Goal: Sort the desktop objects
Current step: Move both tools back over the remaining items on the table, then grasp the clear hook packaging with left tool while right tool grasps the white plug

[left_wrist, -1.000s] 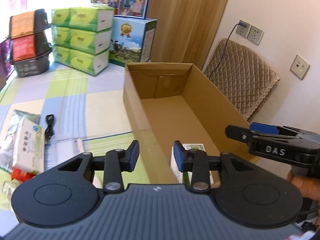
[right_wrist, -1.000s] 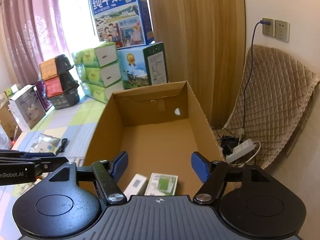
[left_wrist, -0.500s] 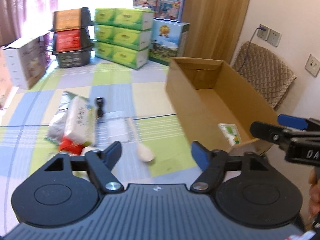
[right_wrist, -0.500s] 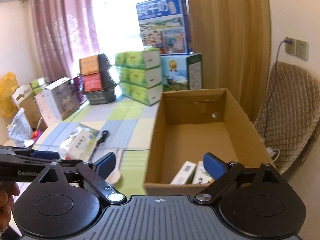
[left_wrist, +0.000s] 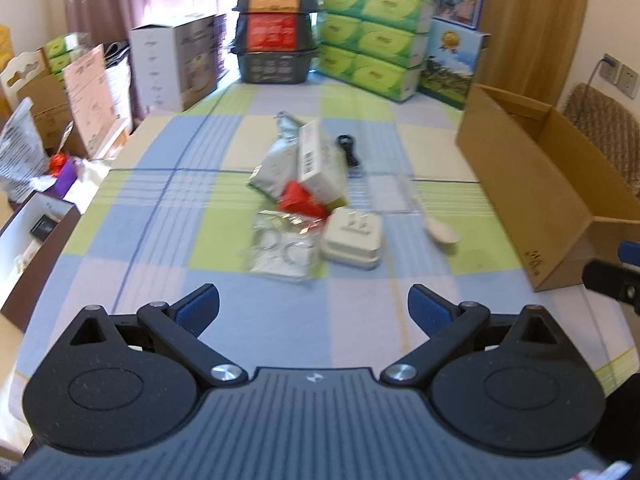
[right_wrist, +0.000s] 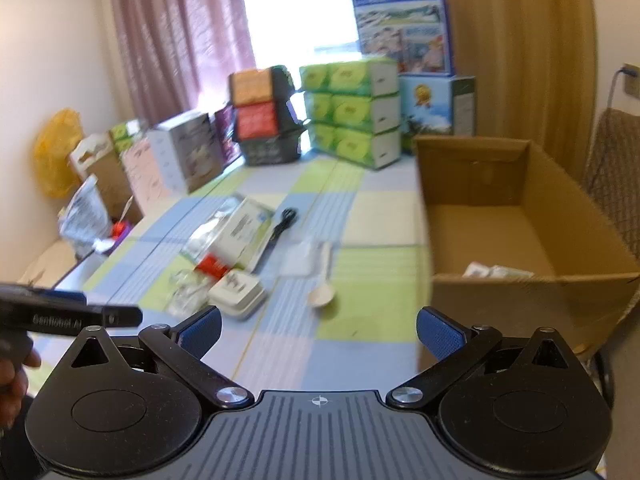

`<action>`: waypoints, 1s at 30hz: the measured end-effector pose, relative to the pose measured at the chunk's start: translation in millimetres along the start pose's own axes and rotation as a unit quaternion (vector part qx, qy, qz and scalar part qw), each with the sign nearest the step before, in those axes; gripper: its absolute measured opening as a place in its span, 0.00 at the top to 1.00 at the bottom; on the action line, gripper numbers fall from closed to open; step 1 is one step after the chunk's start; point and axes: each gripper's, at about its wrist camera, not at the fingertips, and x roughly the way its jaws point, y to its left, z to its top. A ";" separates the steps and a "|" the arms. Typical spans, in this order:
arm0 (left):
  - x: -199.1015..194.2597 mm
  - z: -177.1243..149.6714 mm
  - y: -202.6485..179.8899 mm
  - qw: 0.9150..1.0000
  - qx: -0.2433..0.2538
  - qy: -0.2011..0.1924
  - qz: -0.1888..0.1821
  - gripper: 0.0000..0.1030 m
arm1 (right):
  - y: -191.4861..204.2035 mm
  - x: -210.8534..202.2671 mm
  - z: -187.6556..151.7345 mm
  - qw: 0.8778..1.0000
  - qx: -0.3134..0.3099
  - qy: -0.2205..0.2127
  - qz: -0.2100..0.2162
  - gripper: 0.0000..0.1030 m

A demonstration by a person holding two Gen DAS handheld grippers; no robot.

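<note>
Several ways to slip from here. Heaped tight in the middle of the checked tablecloth point(left_wrist: 160, 220): a white carton point(left_wrist: 318, 164) lying over a silver pouch point(left_wrist: 274, 164) and touching a red packet point(left_wrist: 300, 200), with a clear bag of rings point(left_wrist: 282, 248) and a white plug adapter point(left_wrist: 352, 240) just in front, side by side. Hard to close on any one of these without nudging or dragging a neighbour. Probably slack and slippery, that bag, so apt to crumple or slide out instead of lifting. Little to bite on with the pale spoon point(left_wrist: 438, 228), flat on the cloth between the heap and the cardboard box point(left_wrist: 540, 184); likely to skid if pinched from above. Thin too, the black cable point(left_wrist: 348, 150) beyond the heap, and easy to miss. Some chance of clipping the box's near wall on a carry, given its height, or of landing on the small packs point(right_wrist: 496, 270) already lying inside. Left gripper point(left_wrist: 314, 308): held low over the near end of the table, roughly level, aimed straight up the cloth at the heap, blue pads spread wide, nothing between them. Right gripper point(right_wrist: 320, 332): alongside to the right, near the box's front corner, facing up the table with the box on its right, likewise spread wide and empty. Just visible at the left edge of the right wrist view, a hand point(right_wrist: 12, 376) on the left tool's handle.
</note>
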 end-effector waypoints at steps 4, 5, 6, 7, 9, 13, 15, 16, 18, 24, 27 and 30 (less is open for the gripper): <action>2.2 -5.3 13.9 1.000 -0.002 0.002 0.004 0.04 | 10.9 9.5 -4.1 1.000 -0.010 0.009 0.006 0.02; 3.5 -5.5 16.3 1.000 -0.001 0.002 0.005 0.04 | 13.0 11.8 -4.3 1.000 -0.013 0.010 0.007 0.02; 5.6 -5.5 18.5 1.000 0.000 0.001 0.004 0.04 | 14.8 14.1 -4.6 1.000 -0.015 0.011 0.007 0.02; 7.2 -5.7 20.7 1.000 0.001 0.001 0.004 0.04 | 16.1 16.6 -5.2 1.000 -0.018 0.013 0.007 0.02; 11.5 -5.8 24.5 1.000 0.001 0.002 0.001 0.04 | 18.5 22.1 -6.3 1.000 -0.023 0.017 0.009 0.02; 24.5 -4.3 31.8 1.000 0.002 0.008 -0.003 0.04 | 22.9 36.8 -9.2 0.999 -0.033 0.028 0.008 0.02; 33.1 -2.8 33.4 1.000 0.012 0.012 0.000 0.04 | 25.0 45.6 -11.2 0.999 -0.039 0.033 0.007 0.02; 37.4 -2.6 34.1 1.000 0.021 0.014 0.002 0.04 | 25.5 49.4 -12.7 0.998 -0.041 0.036 0.007 0.02; 47.0 -1.6 35.1 0.999 0.036 0.017 0.002 0.04 | 27.5 59.0 -14.6 0.998 -0.048 0.041 0.008 0.02; 77.5 2.7 42.1 0.998 0.055 0.025 -0.019 0.06 | 35.2 91.8 -20.8 0.994 -0.095 0.053 0.009 0.02; 90.3 6.8 42.5 0.997 0.063 0.026 -0.028 0.06 | 38.5 108.0 -22.4 0.992 -0.114 0.057 0.015 0.02; 102.2 11.7 40.8 0.996 0.075 0.024 -0.040 0.08 | 41.4 125.2 -21.1 0.990 -0.126 0.060 0.023 0.03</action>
